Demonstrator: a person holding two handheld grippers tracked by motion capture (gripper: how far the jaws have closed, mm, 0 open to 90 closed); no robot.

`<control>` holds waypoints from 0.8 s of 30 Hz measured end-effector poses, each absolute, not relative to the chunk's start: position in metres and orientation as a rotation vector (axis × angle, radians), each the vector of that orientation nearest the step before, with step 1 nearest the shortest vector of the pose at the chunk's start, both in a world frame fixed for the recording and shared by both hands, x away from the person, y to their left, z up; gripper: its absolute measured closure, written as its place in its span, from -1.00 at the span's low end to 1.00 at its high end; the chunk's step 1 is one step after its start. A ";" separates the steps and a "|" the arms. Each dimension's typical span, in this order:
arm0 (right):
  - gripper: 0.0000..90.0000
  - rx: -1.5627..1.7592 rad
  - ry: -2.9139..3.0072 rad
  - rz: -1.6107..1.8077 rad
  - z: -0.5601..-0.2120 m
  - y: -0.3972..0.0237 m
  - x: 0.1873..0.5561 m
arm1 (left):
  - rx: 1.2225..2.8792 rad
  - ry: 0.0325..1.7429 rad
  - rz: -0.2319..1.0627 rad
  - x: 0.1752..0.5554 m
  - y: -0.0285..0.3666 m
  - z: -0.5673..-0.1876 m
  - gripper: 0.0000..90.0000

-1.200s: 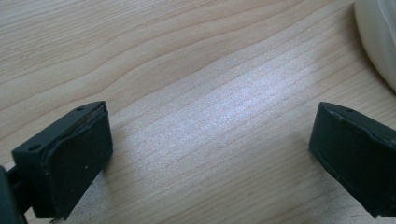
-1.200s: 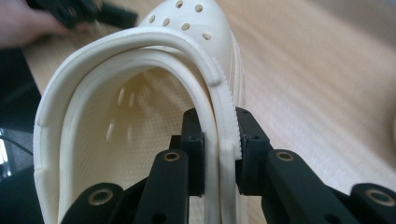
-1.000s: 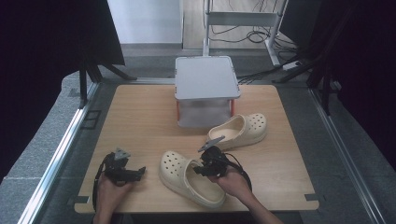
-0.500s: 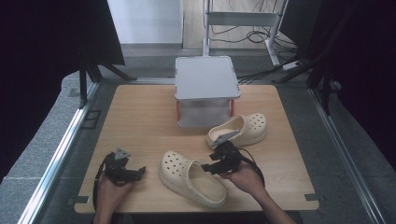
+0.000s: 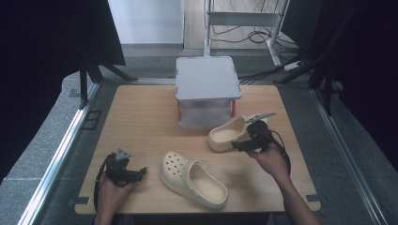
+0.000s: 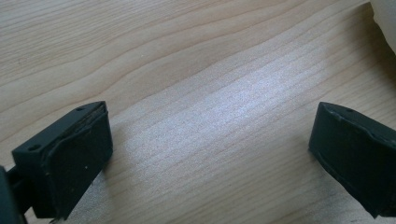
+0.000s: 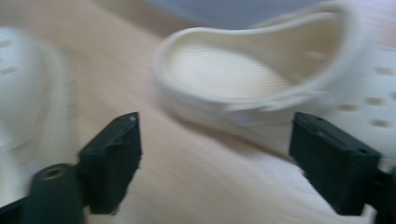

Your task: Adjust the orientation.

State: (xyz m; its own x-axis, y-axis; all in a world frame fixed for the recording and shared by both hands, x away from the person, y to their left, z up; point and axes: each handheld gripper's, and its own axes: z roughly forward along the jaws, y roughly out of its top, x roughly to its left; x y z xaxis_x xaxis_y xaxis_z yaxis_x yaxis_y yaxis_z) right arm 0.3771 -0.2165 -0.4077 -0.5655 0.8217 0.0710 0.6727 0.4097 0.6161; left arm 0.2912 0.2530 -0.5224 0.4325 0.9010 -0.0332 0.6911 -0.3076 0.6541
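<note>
- The right gripper (image 5: 241,144) has moved away from the near clog (image 5: 193,179) and over to the far clog (image 5: 232,132). Its jaws are wide apart and hold nothing.
- It looks like the far clog gets picked up next. It lies on the wooden table (image 5: 141,122), just in front of the grey box (image 5: 206,89).
- The left gripper (image 5: 136,173) rests near the table's front edge, jaws apart, empty.
- The box sits close behind the far clog, so there is little room there.
</note>
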 end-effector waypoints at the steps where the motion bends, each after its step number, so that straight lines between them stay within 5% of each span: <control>1: -0.71 1.341 2.400 0.876 -0.408 -0.220 0.382 | 2.093 1.335 0.458 0.291 0.253 -0.522 -1.00; 15: -0.70 1.513 2.234 0.696 -0.423 -0.220 0.443 | 2.091 1.333 0.457 0.292 0.253 -0.523 -1.00; 24: -0.31 1.547 2.236 0.554 -0.428 -0.213 0.454 | 2.090 1.333 0.457 0.292 0.253 -0.523 -1.00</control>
